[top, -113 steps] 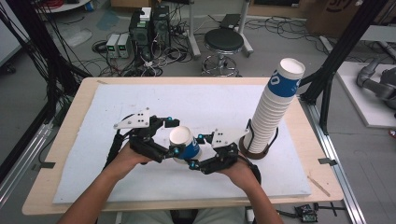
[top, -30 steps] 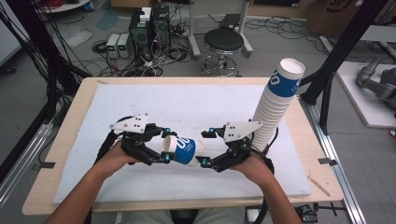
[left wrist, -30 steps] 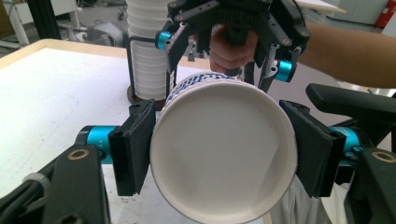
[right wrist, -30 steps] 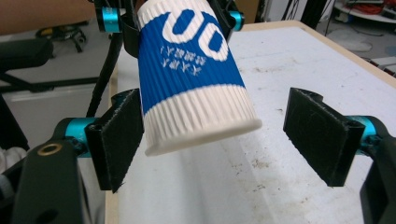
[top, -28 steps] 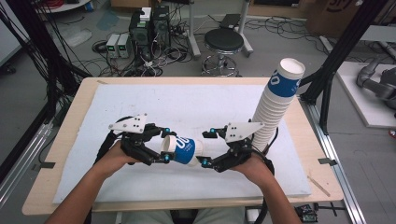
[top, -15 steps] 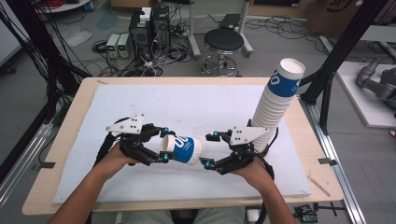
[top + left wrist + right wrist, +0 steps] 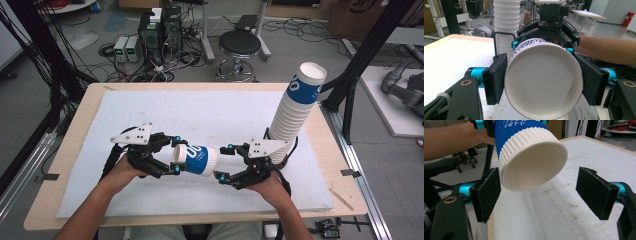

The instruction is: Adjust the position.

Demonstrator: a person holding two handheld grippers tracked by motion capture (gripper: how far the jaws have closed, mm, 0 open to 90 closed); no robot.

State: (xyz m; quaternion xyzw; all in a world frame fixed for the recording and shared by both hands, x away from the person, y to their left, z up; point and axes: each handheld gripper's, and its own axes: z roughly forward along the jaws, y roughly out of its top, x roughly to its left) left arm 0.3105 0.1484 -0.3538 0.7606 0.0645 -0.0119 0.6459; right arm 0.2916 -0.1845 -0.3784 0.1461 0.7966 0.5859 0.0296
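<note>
1. The desk [image 7: 65, 165] is a pale wooden top covered over most of its surface by a white mat [image 7: 165, 107] that reaches close to every edge.
2. A tall stack of paper cups [image 7: 295, 112] stands on the mat near the right edge of the desk, leaning a little to the right, with a blue-banded cup at its top.
3. The left hand-held gripper [image 7: 176, 154] sits over the left half of the desk, towards the near edge. Its jaws are pinching the paper cup [image 7: 196, 159] at the rim end, one pad pressed against each side of the open mouth, as the left gripper view [image 7: 544, 82] shows.
4. The right hand-held gripper [image 7: 225, 162] is over the near middle of the desk, just in front of the stack. Its jaws are spread wide, and in the right gripper view the cup's white ribbed base [image 7: 534, 162] hangs above and between the pads, close to one pad and well clear of the other.
5. The cup is blue with white lettering; it lies on its side in the air above the mat, between the two grippers, mouth towards the left one and base towards the right one.
</note>
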